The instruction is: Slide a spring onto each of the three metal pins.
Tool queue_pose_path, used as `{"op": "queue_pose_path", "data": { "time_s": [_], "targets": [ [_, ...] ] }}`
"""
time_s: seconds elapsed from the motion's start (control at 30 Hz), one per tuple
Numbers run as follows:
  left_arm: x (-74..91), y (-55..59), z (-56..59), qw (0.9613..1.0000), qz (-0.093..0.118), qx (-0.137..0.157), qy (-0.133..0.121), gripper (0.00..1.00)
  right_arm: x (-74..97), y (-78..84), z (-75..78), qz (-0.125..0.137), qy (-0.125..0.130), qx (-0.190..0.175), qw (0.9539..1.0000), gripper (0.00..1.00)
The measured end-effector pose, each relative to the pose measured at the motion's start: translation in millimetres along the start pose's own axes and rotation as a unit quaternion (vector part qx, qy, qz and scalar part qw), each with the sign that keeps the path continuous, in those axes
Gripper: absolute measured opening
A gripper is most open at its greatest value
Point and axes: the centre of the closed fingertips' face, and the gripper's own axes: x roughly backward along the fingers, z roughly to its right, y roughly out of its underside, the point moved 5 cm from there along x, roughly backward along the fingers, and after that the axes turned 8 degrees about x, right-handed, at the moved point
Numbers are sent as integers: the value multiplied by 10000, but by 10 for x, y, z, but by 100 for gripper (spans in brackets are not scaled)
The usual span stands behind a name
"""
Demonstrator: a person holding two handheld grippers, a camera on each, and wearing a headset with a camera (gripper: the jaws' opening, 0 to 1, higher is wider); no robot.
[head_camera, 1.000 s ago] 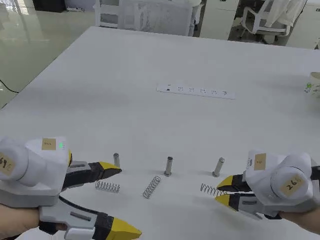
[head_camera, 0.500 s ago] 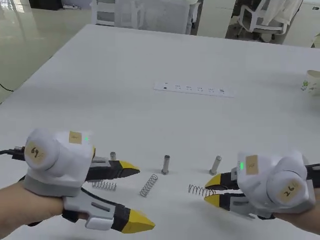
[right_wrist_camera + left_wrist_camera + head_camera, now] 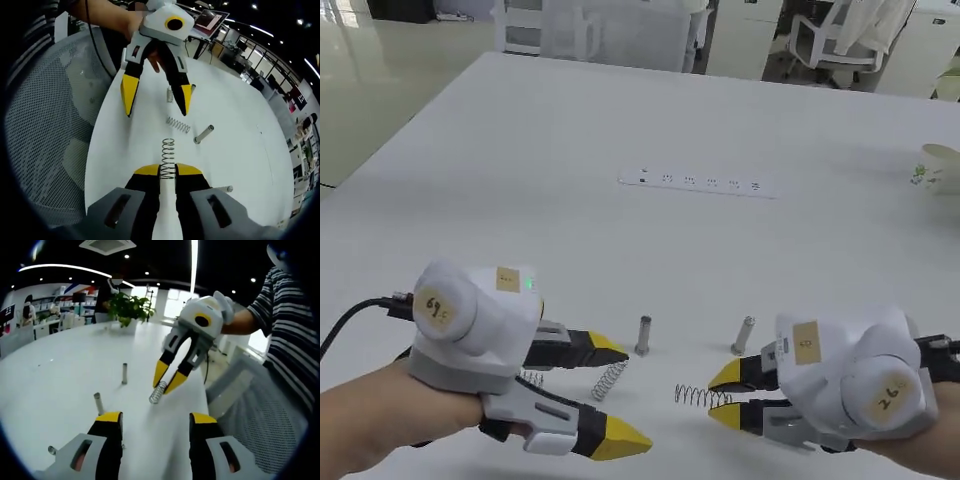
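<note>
Right gripper (image 3: 723, 395) is clamped on one end of a thin coiled steel spring (image 3: 695, 395), low over the white tabletop (image 3: 620, 250) and near the rightmost short grey metal pin (image 3: 744, 335). Left gripper (image 3: 628, 393) hangs wide open by a loose spring (image 3: 608, 378). I'd tip the held spring upright, centre its free end over the pin top, then lower it gently without squeezing harder.

Opposed low gripper views, pins (image 3: 124, 373) shared
</note>
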Motion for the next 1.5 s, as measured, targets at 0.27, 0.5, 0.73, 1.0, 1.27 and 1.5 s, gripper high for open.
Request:
{"op": "queue_pose_path", "data": {
  "time_s": [0.27,0.5,0.73,1.0,1.27,1.5],
  "targets": [
    [-147,-30,-6,9999,63,10,112,35,3,-96,6,126,-71,74,9999,8],
    [-205,-86,-33,9997,194,53,148,28,16,-157,11,211,-99,110,9997,8],
    [-267,-108,7,9993,279,39,253,21,33,-169,27,205,-108,133,9996,8],
    [-301,-100,68,9990,280,-60,338,12,53,-181,26,213,-144,187,9995,8],
    [-318,-91,87,9989,312,-168,314,5,51,-181,-14,205,-224,211,9993,8],
    [-329,-60,88,9986,329,-183,367,3,48,-164,-13,242,-257,97,9993,8]
  ]
}}
